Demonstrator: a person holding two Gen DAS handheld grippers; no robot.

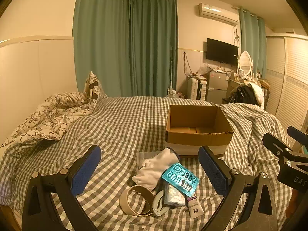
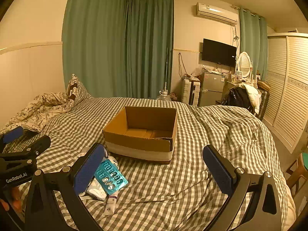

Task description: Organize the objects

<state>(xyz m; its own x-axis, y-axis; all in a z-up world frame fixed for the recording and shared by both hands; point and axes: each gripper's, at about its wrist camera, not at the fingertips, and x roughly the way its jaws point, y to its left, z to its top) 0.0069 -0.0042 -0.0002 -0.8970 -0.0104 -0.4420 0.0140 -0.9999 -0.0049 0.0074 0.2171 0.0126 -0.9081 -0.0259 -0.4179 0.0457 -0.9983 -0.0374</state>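
I am holding both grippers over a checked bedspread (image 1: 123,119), each with its fingers spread wide and holding nothing: the left gripper (image 1: 149,170) is framing the clutter at lower centre of its view, while the right gripper (image 2: 154,170) is pointing at bare cloth. The pile, a white cloth (image 1: 154,168), teal blister pack (image 1: 181,179), tape roll (image 1: 134,200), small tube (image 1: 195,207) and wrapped packet (image 1: 173,194), is lying just in front of the empty cardboard box (image 1: 198,129) at centre right. The items are overlapping, so I am judging that closing on one could drag or scatter its neighbours, and the soft bedding may let thin pieces slip.
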